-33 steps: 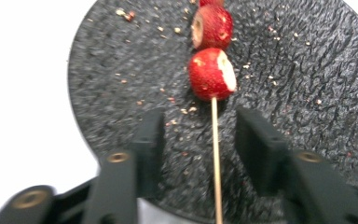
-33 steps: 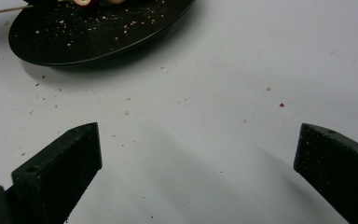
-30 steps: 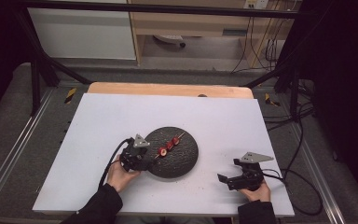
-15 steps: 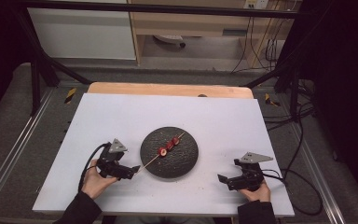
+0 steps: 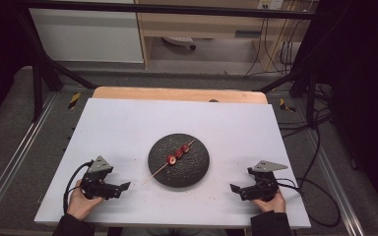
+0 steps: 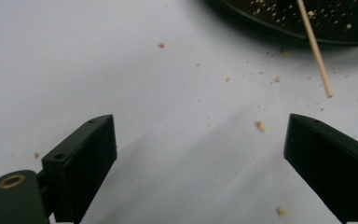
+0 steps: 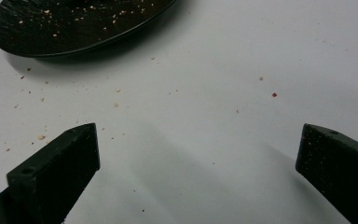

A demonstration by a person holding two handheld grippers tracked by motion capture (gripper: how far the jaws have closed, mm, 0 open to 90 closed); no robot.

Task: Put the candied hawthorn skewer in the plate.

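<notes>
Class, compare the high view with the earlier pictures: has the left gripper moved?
Yes. The left gripper has drawn back from the dark plate, leftward and toward the person. It now sits open on the white table, with the skewer left on the plate.

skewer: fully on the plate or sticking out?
Sticking out. The skewer lies across the black plate, its bare end past the rim over the white table, ahead of the open left gripper.

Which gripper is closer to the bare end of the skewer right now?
Left. The left gripper sits just beside the skewer tip that overhangs the plate; the right gripper is across the plate, farther off.
</notes>
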